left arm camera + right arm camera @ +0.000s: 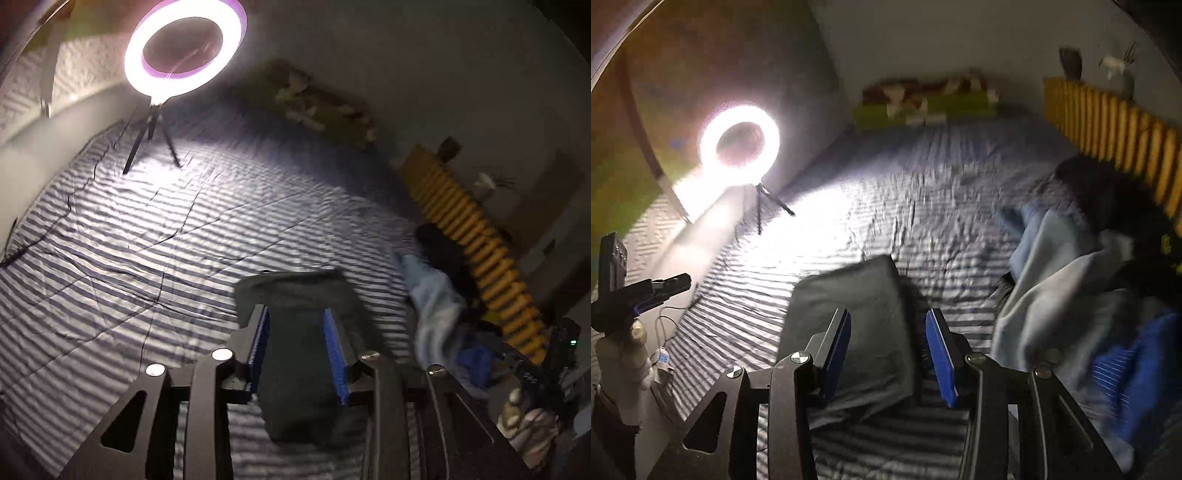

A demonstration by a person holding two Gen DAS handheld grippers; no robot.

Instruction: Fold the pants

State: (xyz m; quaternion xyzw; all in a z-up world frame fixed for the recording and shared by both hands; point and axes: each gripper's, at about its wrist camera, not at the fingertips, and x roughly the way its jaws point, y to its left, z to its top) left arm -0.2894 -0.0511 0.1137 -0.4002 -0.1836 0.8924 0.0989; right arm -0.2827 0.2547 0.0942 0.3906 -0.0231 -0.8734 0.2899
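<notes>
Folded dark pants (295, 295) laid flat on striped bed (147, 240), left gripper (297, 347) and right gripper (888, 350) held above them, jaws parted, nothing gripped, clothes pile (1071, 288) beside.

Left wrist view: I look forward and down along the left gripper (297, 349) from above the bed (147, 240), pants (303, 295) close below, ring light (184, 48) far upper left, slats (476, 236) right.

Right wrist view: I look the same way along the right gripper (888, 354); ring light (740, 142) left, slats (1115, 133) upper right, left gripper (646, 291) at the left edge.

Shared: bed (886, 206), pants (857, 314), clothes pile (436, 306) (1071, 288), pillows (325, 107) (923, 99).
</notes>
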